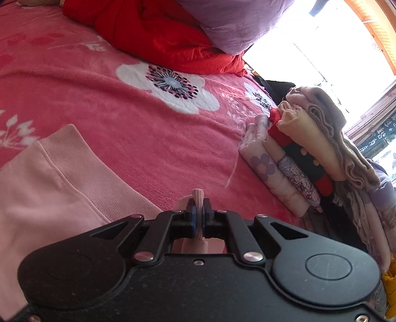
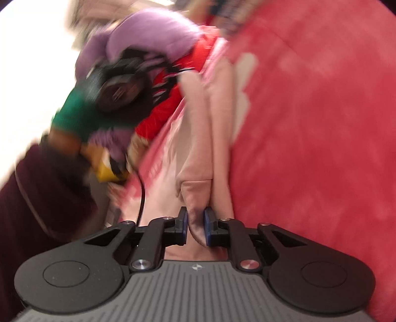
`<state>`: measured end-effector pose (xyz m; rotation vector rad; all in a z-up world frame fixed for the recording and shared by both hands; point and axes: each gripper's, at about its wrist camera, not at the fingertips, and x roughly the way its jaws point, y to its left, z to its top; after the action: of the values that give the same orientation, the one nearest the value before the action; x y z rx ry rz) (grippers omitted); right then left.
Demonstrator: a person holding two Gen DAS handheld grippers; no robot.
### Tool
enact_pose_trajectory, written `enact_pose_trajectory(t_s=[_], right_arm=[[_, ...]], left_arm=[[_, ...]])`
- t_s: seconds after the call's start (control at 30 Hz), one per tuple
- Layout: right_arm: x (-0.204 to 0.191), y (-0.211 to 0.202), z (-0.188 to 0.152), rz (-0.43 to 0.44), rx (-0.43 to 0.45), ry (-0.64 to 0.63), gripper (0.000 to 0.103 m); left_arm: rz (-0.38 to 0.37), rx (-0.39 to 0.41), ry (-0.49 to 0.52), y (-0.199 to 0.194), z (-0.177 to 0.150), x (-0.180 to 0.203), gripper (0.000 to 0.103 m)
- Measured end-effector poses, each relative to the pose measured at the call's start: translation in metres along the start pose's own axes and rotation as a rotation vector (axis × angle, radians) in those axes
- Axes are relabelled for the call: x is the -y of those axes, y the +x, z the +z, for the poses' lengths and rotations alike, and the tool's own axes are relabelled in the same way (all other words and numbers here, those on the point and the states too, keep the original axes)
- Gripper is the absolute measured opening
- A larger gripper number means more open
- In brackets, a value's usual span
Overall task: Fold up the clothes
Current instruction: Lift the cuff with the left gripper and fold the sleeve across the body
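Observation:
A pale pink garment (image 1: 49, 188) with a ribbed hem lies at the left of the left wrist view, on the pink flowered blanket (image 1: 138, 138). My left gripper (image 1: 198, 213) is shut on a bunched bit of that ribbed hem, which pokes up between the pads. In the right wrist view, the same pink garment (image 2: 198, 138) runs away from me in a long fold. My right gripper (image 2: 196, 224) is shut on the near end of this fold. A green-gloved hand (image 2: 74, 116) holds the blurred left gripper (image 2: 173, 74) at the upper left.
A stack of folded clothes (image 1: 297, 148) sits at the right edge of the bed. A crumpled red garment (image 1: 160, 37) and a lilac one (image 1: 235, 22) lie at the far side. A bright window (image 1: 321, 49) is behind them. A dark maroon sleeve (image 2: 37, 198) fills the left.

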<state>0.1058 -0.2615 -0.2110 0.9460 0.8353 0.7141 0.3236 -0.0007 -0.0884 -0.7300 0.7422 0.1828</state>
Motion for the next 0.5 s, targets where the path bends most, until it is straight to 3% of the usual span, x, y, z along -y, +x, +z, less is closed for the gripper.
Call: enact_pose_trajectory(t_s=[0.13,0.33,0.4,0.47,0.5], right_arm=[[0.0,0.002,0.0,0.008,-0.006,0.005,0.012],[-0.008,0.009,-0.001,-0.048,-0.032,-0.08,0.011],[-0.007,0.01,0.0,-0.043,-0.029,-0.061,0.01],[-0.005,0.01,0.0,-0.041,-0.025,-0.048,0.008],[-0.005,0.01,0.0,-0.039,-0.024,-0.043,0.008]], left_arm=[[0.019,-0.002,0.035,0.01,-0.003,0.001,0.002],[0.017,0.004,0.073,0.018,-0.011,0.006,0.002],[0.002,-0.007,0.08,0.021,-0.013,0.009,0.002],[-0.066,-0.055,0.123,0.028,-0.013,0.015,0.004],[-0.078,-0.098,0.165,0.031,-0.013,0.019,0.012]])
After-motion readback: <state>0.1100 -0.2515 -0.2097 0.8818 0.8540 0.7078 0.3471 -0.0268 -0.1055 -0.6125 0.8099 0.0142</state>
